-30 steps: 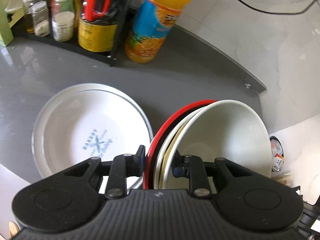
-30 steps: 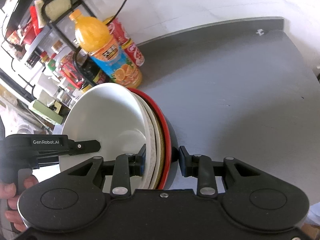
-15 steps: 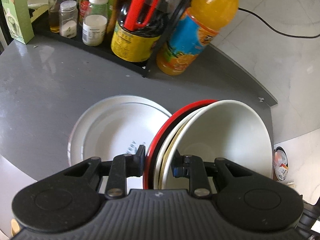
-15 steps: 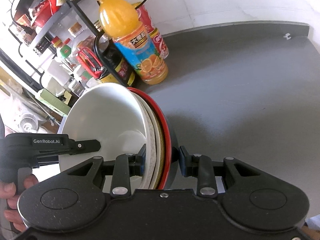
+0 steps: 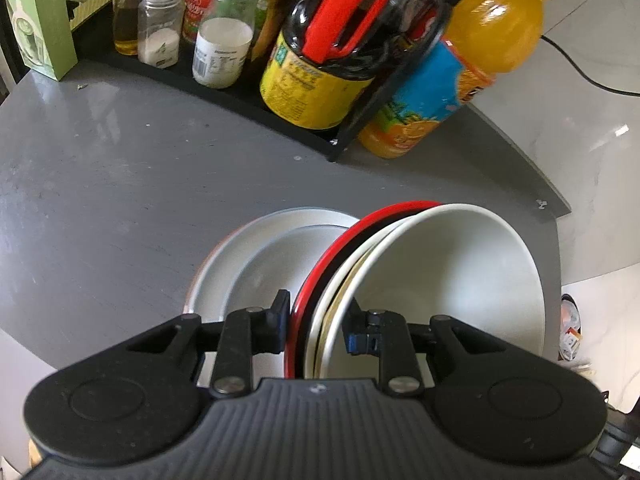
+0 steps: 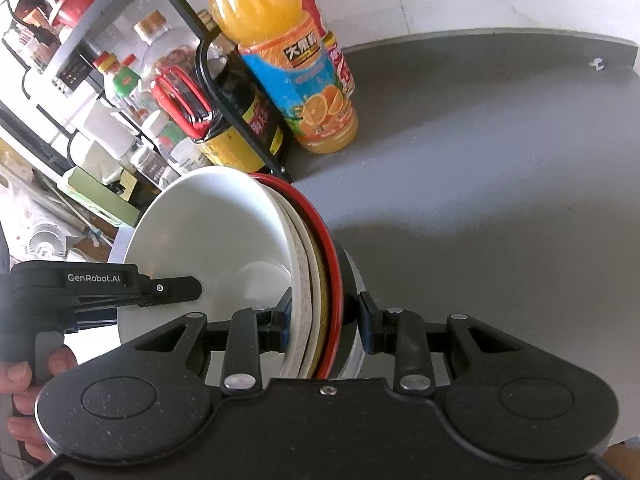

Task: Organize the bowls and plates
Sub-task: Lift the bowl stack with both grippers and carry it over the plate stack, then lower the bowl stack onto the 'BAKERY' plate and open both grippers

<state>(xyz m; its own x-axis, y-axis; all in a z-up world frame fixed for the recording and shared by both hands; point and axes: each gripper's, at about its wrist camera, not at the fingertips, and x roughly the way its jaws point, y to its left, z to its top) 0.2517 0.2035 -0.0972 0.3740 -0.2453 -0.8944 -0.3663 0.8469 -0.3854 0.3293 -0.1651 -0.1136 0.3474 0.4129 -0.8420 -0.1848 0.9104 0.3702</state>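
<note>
A nested stack of bowls (image 5: 448,280) hangs tilted on edge above the grey counter (image 5: 100,200): a red-rimmed black bowl outermost, cream bowls within, a white bowl innermost. My left gripper (image 5: 318,324) is shut on the stack's rim. My right gripper (image 6: 325,322) is shut on the same stack (image 6: 216,240) from the opposite side. The left gripper's finger (image 6: 172,290) shows across the white bowl in the right wrist view. A white plate with a silver rim (image 5: 248,264) lies flat on the counter just behind and below the stack, partly hidden by it.
A black rack (image 5: 360,120) at the back holds a dark sauce bottle with a red handle (image 5: 320,76) and spice jars (image 5: 160,28). An orange juice bottle (image 5: 460,80) and a red can (image 6: 332,52) stand beside it. A green box (image 5: 40,20) is far left. A hand (image 6: 20,376) holds the left gripper.
Both grippers have carried the bowl stack left and toward the rack. The plate, once clear to the left, now sits partly under the stack. Both grips are unchanged.
</note>
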